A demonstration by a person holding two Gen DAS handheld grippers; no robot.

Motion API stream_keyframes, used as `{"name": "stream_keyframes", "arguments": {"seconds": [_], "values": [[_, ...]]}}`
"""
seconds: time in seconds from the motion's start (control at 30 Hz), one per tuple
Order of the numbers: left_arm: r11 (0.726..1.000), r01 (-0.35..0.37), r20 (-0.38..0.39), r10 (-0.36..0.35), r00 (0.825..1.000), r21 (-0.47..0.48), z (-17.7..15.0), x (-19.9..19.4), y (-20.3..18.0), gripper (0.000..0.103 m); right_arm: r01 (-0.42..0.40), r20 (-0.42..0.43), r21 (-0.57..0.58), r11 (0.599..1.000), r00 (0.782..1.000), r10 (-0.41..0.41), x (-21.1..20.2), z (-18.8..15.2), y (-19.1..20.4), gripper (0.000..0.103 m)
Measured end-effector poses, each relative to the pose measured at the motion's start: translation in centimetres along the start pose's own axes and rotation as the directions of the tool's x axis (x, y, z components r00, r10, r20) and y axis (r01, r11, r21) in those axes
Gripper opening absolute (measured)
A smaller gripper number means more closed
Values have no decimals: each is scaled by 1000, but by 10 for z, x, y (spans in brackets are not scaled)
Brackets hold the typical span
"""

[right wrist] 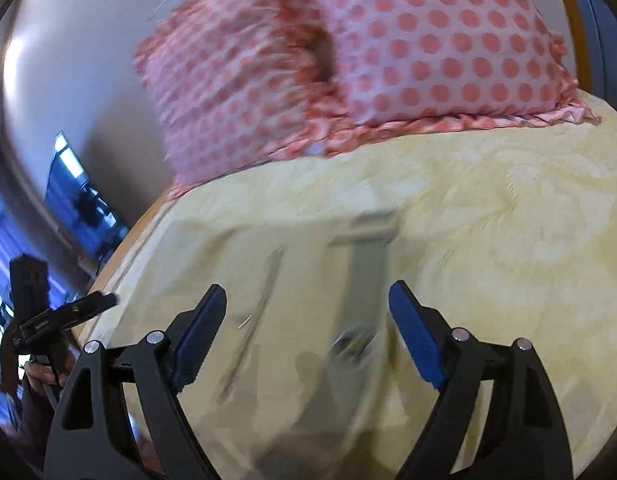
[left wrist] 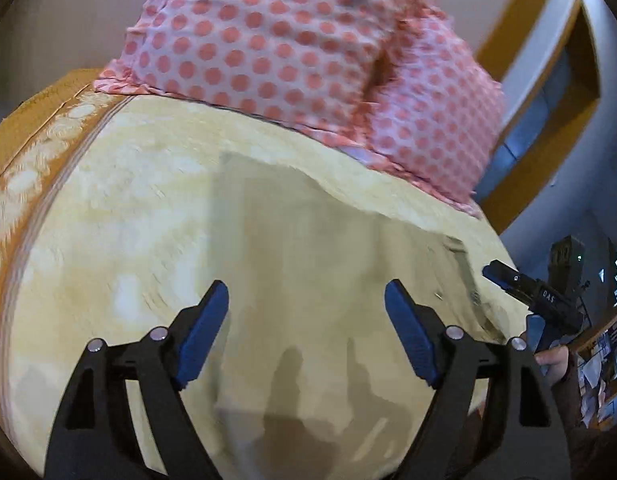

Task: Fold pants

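Observation:
Beige-grey pants (left wrist: 308, 248) lie flat on a cream bedspread (left wrist: 128, 200), blurred by motion. In the right wrist view the pants (right wrist: 268, 280) show a waistband, a fly strip and a button (right wrist: 350, 342). My left gripper (left wrist: 307, 300) is open and empty above the pants. My right gripper (right wrist: 308, 304) is open and empty above the waist part. The right gripper also shows in the left wrist view (left wrist: 528, 292) at the pants' right edge. The left gripper shows in the right wrist view (right wrist: 80, 308) at the bed's left edge.
Two pink polka-dot pillows (left wrist: 288, 40) (right wrist: 428, 40) lean at the head of the bed against a white wall. The bedspread has an orange patterned border (left wrist: 24, 152). A wooden-framed shelf (left wrist: 548, 100) and cluttered furniture (left wrist: 600, 352) stand beside the bed.

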State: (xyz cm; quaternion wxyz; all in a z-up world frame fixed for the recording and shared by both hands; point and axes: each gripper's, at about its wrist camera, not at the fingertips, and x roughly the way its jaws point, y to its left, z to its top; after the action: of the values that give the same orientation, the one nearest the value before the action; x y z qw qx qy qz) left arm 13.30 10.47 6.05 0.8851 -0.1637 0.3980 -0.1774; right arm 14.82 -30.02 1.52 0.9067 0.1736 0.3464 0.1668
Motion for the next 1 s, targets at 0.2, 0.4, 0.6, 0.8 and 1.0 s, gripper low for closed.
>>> {"name": "stream_keyframes", "arguments": {"seconds": [0.2, 0.4, 0.6, 0.8, 1.0], "values": [[991, 58, -99, -70, 993, -119, 30, 43, 41, 75, -37, -106, 78, 996, 993, 45, 48, 24, -31, 65], [983, 133, -144, -150, 978, -125, 42, 76, 40, 76, -80, -107, 43, 996, 991, 84, 50, 21, -29, 52], [979, 146, -156, -167, 973, -139, 55, 91, 37, 74, -69, -99, 22, 997, 993, 70, 48, 22, -29, 32], [968, 151, -146, -182, 972, -201, 55, 91, 47, 48, -32, -79, -77, 997, 997, 26, 40, 23, -17, 28], [981, 121, -139, -143, 980, -154, 54, 85, 39, 40, 112, -21, -349, 930, 992, -127, 30, 16, 23, 27]]}}
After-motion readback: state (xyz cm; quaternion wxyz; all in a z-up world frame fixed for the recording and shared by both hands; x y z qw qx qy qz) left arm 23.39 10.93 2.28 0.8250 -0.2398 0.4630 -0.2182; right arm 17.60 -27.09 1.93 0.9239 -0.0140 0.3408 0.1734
